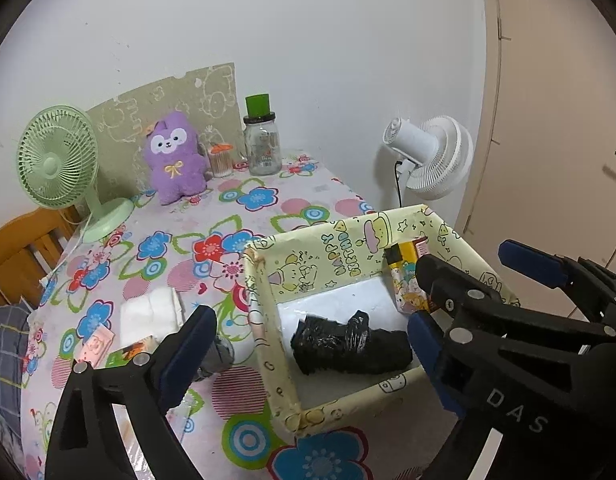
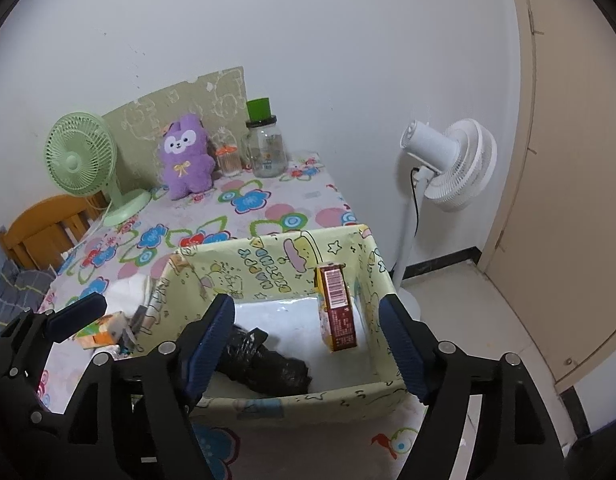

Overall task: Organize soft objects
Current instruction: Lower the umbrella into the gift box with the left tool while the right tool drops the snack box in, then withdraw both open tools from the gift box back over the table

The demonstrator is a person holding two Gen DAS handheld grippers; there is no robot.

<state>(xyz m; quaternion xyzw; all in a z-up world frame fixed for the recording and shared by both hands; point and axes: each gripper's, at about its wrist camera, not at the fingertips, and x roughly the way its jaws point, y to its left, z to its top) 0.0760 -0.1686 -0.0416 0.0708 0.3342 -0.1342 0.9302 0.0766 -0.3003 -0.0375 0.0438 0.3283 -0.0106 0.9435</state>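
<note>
A yellow cartoon-print box [image 1: 348, 236] [image 2: 267, 248] stands at the right end of the flowered table. Inside it a crumpled black plastic bag [image 1: 348, 344] [image 2: 263, 364] lies on the white bottom, and a small printed carton [image 2: 336, 308] [image 1: 404, 280] stands upright near the right wall. My left gripper [image 1: 308, 348] hangs open over the box's left wall, with nothing gripped. My right gripper [image 2: 308, 348] is open above the box, its pads apart from bag and carton. A purple plush [image 1: 173, 160] [image 2: 185, 160] sits at the table's far end. A folded white cloth [image 1: 151, 312] lies left of the box.
A green desk fan [image 1: 59, 160], a glass jar with a green lid [image 1: 261, 148] and a toothpick holder [image 1: 220, 160] stand at the back. Small packets [image 1: 131, 350] and a pink item [image 1: 93, 346] lie by the cloth. A white floor fan [image 2: 448, 160] and a door [image 2: 568, 200] are on the right.
</note>
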